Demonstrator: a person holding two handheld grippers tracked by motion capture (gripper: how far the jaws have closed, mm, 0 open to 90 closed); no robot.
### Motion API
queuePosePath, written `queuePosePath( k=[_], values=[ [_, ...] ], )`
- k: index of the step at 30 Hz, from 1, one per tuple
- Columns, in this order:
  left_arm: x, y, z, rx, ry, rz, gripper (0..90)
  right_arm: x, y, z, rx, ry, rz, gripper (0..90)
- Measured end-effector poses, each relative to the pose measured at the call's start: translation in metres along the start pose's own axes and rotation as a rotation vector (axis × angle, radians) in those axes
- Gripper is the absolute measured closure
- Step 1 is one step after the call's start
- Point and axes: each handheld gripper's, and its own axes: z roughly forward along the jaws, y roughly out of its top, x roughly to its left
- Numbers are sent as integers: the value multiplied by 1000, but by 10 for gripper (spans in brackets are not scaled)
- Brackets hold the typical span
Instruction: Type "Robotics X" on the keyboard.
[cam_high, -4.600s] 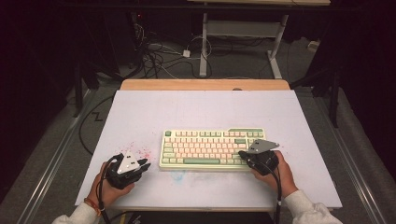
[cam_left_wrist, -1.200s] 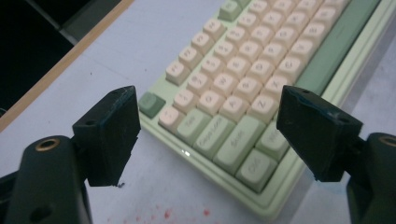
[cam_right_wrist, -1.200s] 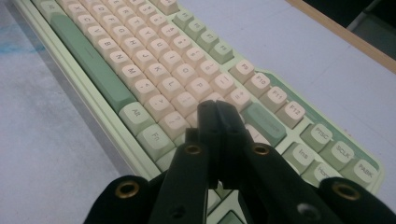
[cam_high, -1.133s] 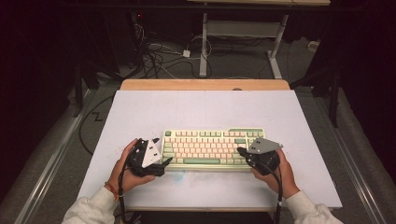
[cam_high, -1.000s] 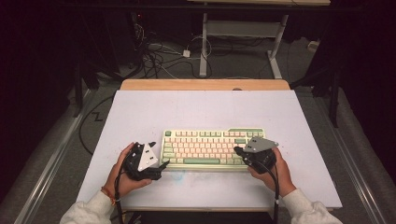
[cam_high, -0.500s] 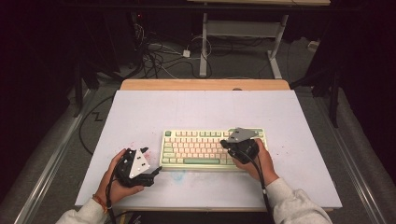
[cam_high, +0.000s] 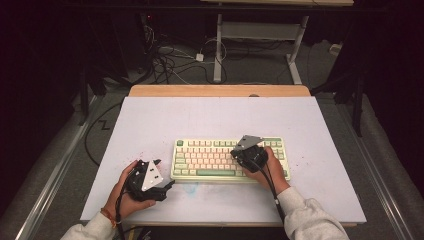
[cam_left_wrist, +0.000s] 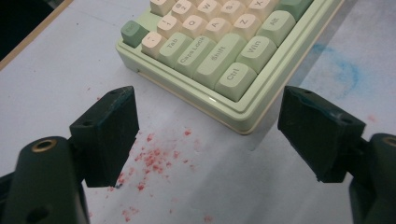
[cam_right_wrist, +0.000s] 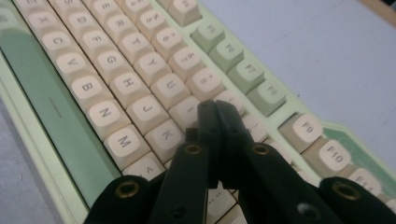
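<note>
The left gripper (cam_high: 161, 174) rests on the table (cam_high: 150, 125) just off the keyboard's (cam_high: 205, 160) near-left corner, its jaws spread wide with nothing between them. In the left gripper view they frame the Ctrl key (cam_left_wrist: 235, 77) and a scatter of red specks (cam_left_wrist: 154, 158) on the white surface. It looks parked; it could help most by staying put, or by bracing the keyboard's edge if the board starts to slide.

The right gripper (cam_right_wrist: 215, 112) hangs over the keyboard's right half, jaws pressed together and holding nothing, the joined tip down among the keys just past K (cam_right_wrist: 166, 134), in the row above. This looks like key pressing with the tip used as a single finger. To do it well, I would keep the jaws closed, bring the tip straight down on the middle of one cap rather than the seam between two, press lightly, then lift clear before moving sideways. Which key the tip is on is hidden by the jaws.

Beyond the keyboard lie the table's wooden rim (cam_high: 220, 90) and cables (cam_high: 175, 57) on the floor.
</note>
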Motion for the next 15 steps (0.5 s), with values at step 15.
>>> queuePosePath(
  k=[15],
  values=[
    [1,0,0,-3,-5,-7,192,-1,0,-29,-125,-3,17,894]
  ],
)
